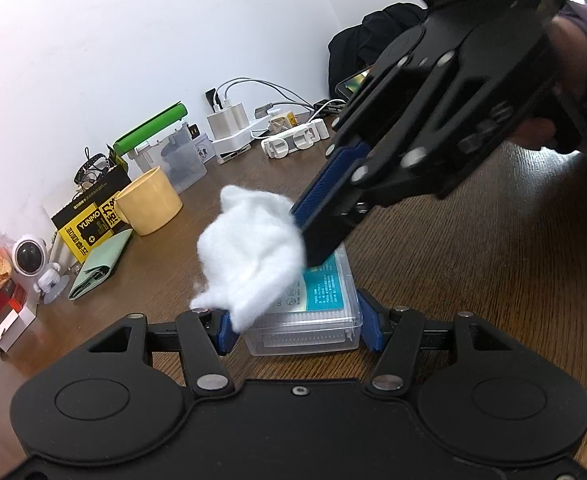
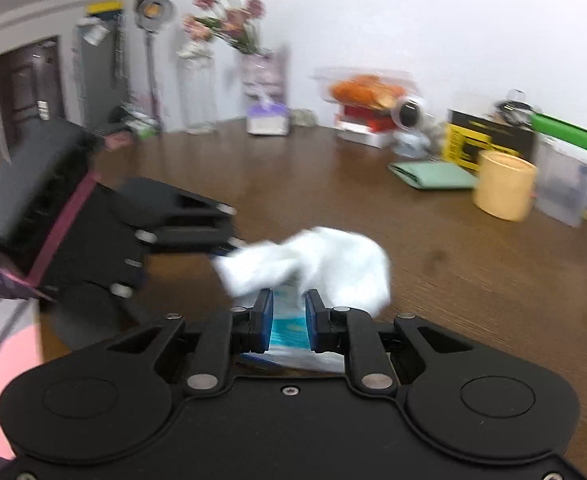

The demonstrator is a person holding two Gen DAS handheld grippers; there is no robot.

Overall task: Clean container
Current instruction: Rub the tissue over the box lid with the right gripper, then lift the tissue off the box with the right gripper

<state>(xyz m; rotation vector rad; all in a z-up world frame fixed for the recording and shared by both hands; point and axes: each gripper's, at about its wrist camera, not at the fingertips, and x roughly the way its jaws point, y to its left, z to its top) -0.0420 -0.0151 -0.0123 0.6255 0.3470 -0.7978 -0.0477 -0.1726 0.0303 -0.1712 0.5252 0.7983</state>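
The clear plastic container, a flat lidded box with a teal label and rows of small sticks inside, was held between the 2 blue pads of the left gripper, the jaws closed on its 2 long sides. It lay on the wooden table directly ahead of that gripper, its long axis running straight away along the fingers.

The right gripper came in from the upper right of the left wrist view and pointed down over the far half of the lid. Its jaws were drawn narrow on a wad of white cotton-like cloth, which hung to the left of its tip and draped over the container's far left corner. In the right wrist view, which was blurred, the cloth was seen bunched just ahead of the right gripper, with the teal label directly beneath and between the pads.

The right hand was judged the working one and the left merely the clamp. The wiping stroke was expected to follow the box's long axis, toward or away from the left gripper, since a sideways stroke would be met by the left pads at either side.

A yellow cup stood well apart to the left.
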